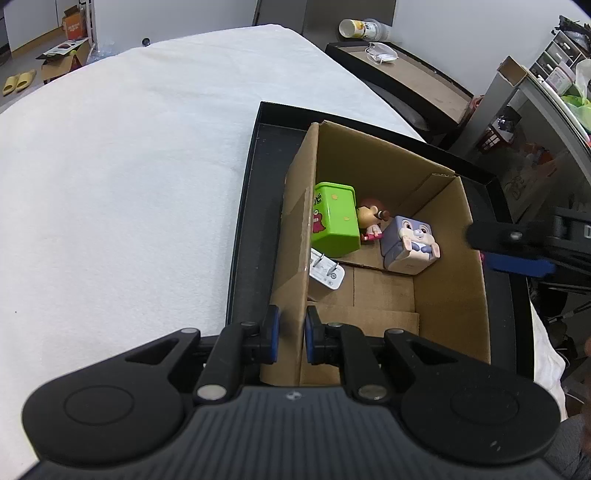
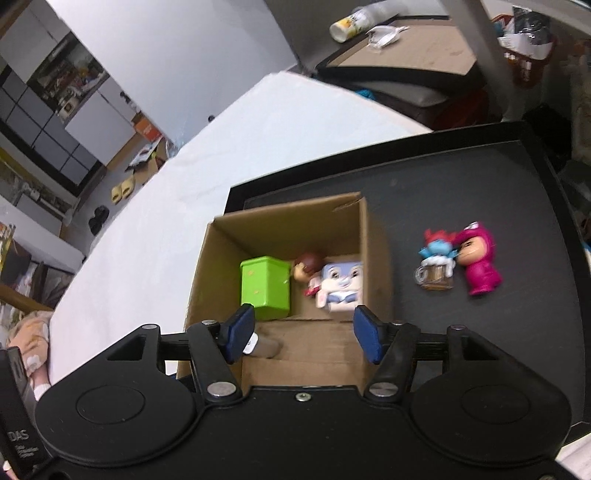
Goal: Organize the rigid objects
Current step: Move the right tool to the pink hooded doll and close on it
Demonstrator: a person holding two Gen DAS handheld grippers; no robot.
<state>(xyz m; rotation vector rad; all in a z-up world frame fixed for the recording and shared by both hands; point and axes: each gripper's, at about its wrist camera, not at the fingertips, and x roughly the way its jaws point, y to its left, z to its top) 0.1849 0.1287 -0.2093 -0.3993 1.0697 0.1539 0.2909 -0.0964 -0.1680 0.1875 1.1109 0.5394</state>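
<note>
An open cardboard box (image 1: 458, 258) (image 2: 373, 236) stands on a black tray (image 1: 255, 221) (image 2: 461, 177). Inside lie a green box (image 1: 336, 221) (image 2: 264, 288), a small doll figure (image 1: 371, 218) (image 2: 308, 267), a purple rabbit cube (image 1: 406, 243) (image 2: 341, 284) and a white plug adapter (image 1: 327, 275). My left gripper (image 1: 291, 339) is shut on the box's left wall. My right gripper (image 2: 303, 332) is open and empty above the box; it also shows at the right of the left wrist view (image 1: 517, 247). A pink figure (image 2: 478, 258) and a blue figure on a mug (image 2: 436, 266) lie on the tray right of the box.
The tray sits on a white-covered table (image 1: 129, 166) (image 2: 221, 155). Behind it stands a brown side table (image 1: 406, 77) with a cup (image 1: 356, 28). Shelves and clutter are at the right; cartons and slippers lie on the floor at the far left.
</note>
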